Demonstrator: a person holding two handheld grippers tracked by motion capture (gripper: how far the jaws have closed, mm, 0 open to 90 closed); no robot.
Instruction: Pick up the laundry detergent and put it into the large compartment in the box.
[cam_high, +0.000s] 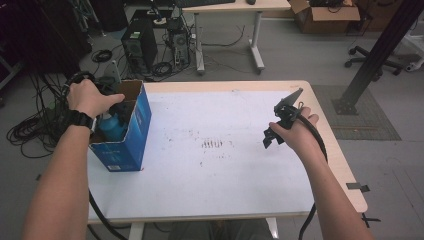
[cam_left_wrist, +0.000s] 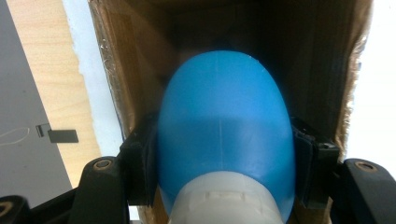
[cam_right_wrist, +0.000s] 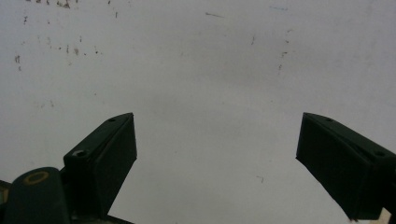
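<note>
1. So the left tool (cam_left_wrist: 224, 154) is clamping a blue bottle (cam_left_wrist: 224, 126), one jaw pressing on each side of the body just below its white cap (cam_left_wrist: 224, 198). It's holding the bottle in the open top of a blue cardboard box (cam_high: 127, 135) sitting at the table's left edge.
2. Handling guess: it's looking like smooth, rounded plastic, so probably light but a bit slippery, and the walls may be flexing if squeezed hard. Gripping at the shoulder near the cap, like now, seems like the safest spot.
3. Looks-wise: glossy bright blue, egg-shaped, a faint mould seam running down the middle, ribbed white cap.
4. The right tool (cam_right_wrist: 217, 154) is hanging wide open with nothing in it, hovering over the white table (cam_high: 225, 175) well apart from the box.
</note>
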